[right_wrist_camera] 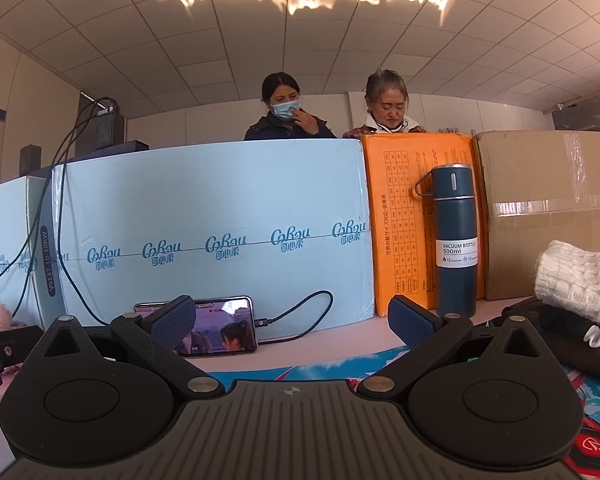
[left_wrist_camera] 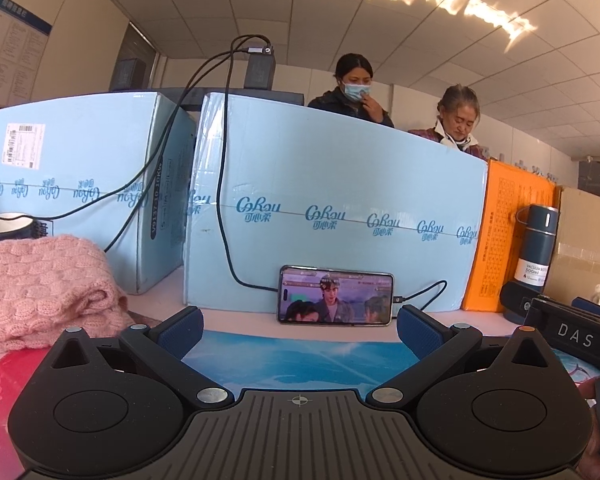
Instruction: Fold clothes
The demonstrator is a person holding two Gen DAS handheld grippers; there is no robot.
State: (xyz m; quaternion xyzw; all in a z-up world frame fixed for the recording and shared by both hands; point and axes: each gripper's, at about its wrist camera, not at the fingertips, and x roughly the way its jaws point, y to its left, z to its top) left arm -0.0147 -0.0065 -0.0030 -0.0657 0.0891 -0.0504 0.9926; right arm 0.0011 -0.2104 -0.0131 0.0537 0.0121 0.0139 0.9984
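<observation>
Both grippers stood spread and empty. The pink knit sweater (left_wrist_camera: 40,288) lay bunched at the table's left edge, nearer the left gripper (left_wrist_camera: 298,322) than the right gripper (right_wrist_camera: 290,320).

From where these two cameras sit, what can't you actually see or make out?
- Pink cable-knit sweater: left wrist view, cut off by the left edge; only a sliver shows in the right wrist view.
- White knitted garment: right wrist view, cut off by the right edge.
- Black smartphone: right wrist view, its left part hidden behind a blue finger pad.
- Small print on the orange box: too small.
</observation>
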